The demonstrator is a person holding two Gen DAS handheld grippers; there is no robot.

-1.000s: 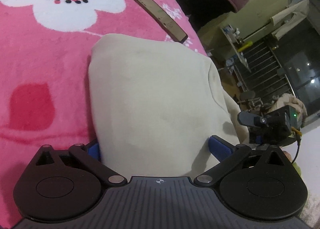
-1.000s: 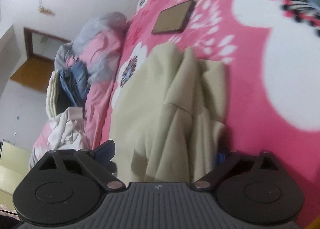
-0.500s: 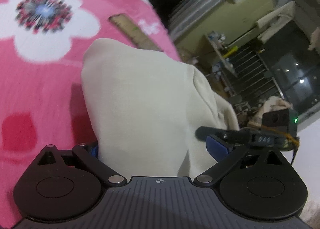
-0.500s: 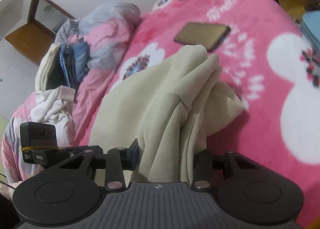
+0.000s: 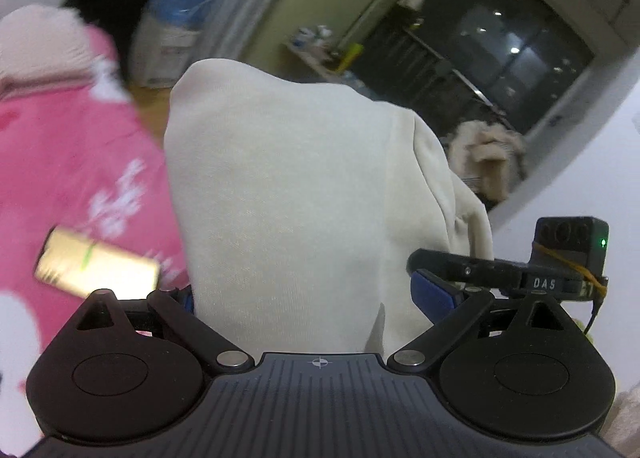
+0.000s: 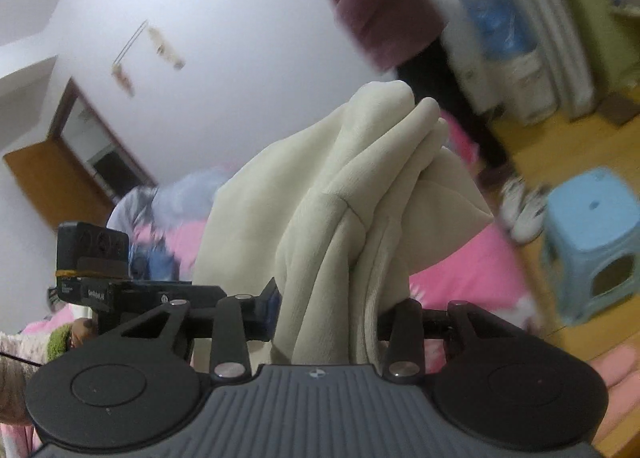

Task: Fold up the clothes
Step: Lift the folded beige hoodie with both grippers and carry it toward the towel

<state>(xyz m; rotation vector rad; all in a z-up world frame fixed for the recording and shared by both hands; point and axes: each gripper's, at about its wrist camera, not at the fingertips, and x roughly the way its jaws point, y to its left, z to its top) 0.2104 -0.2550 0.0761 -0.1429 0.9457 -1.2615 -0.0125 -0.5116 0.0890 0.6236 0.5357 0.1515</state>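
Note:
A folded cream garment (image 5: 288, 178) hangs in the air above the pink bed, held from both sides. My left gripper (image 5: 308, 294) has its jaws wide, pressed on the broad folded bundle. In the left wrist view the right gripper's fingers (image 5: 472, 268) show at the bundle's right edge. In the right wrist view the cream garment (image 6: 340, 186) stands bunched in thick folds, and my right gripper (image 6: 336, 306) is shut on that bunch. The left gripper's body (image 6: 120, 286) shows beside it on the left.
The pink flowered blanket (image 5: 80, 162) lies below, with a phone (image 5: 96, 270) on it. A heap of bedding and clothes (image 6: 160, 210) sits at the bed's far side. A light blue stool (image 6: 592, 234) and shoes (image 6: 520, 210) stand on the wooden floor. A person in a maroon top (image 6: 376, 2) stands behind.
Both grippers have risen and lifted the cream garment off the bed. The right jaws closed from wide onto its bunched edge. Both views now look over the room.

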